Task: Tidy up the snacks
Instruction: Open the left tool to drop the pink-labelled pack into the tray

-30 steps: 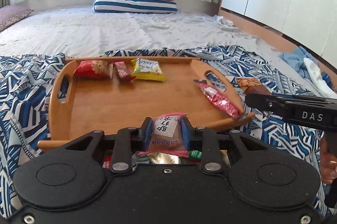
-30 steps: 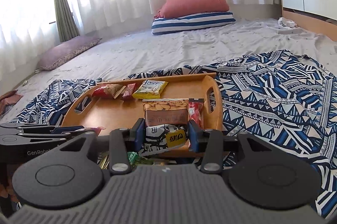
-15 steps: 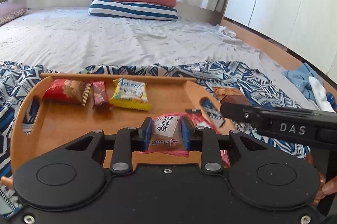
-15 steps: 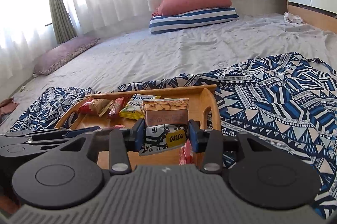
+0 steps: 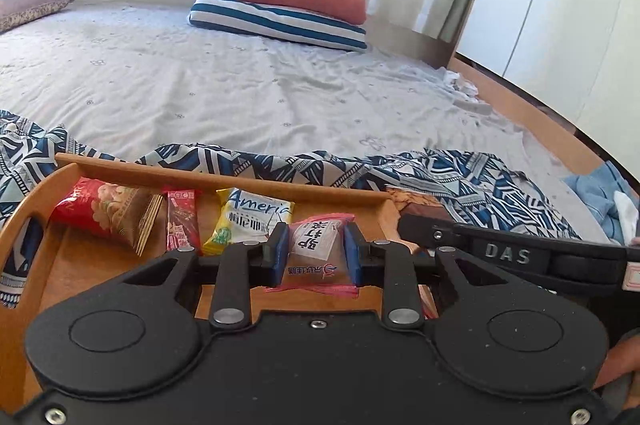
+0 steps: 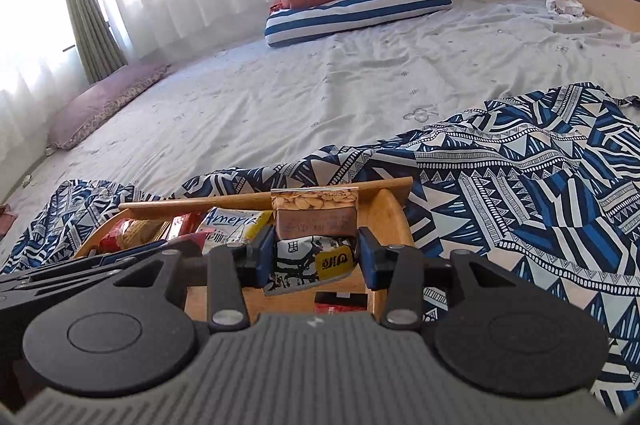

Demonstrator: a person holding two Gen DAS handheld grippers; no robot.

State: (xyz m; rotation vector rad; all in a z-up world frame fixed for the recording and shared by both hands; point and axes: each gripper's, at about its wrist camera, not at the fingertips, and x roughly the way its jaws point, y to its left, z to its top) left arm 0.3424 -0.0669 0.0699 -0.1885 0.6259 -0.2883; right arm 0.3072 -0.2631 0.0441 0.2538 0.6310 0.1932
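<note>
The left tongs (image 5: 315, 251) were clamped narrow on a small pink-edged clear plastic snack packet with a white label (image 5: 316, 253), the blue pads pinching its two sides while it hung above the wooden tray with cut-out handles (image 5: 224, 181). The right tongs (image 6: 314, 257) stood somewhat wider, closed on a black-and-white crinkly foil packet with a yellow patch (image 6: 312, 259), also over the tray, near its right end. Just beyond that packet stood a brown carton printed with nuts (image 6: 314, 215) against the tray's far rim. Along the same far rim lay a red biscuit pack (image 5: 104, 215), a slim dark-red bar (image 5: 182, 223) and a yellow-and-white packet (image 5: 248, 221), side by side. The tray rested on a blue-and-white patterned blanket (image 6: 520, 185) at the near edge of the bed.

Both held packets looked light, soft and slippery, their contents probably brittle, so a gentle pinch across the middle, clear of the sealed ends, seemed the safest hold.
</note>
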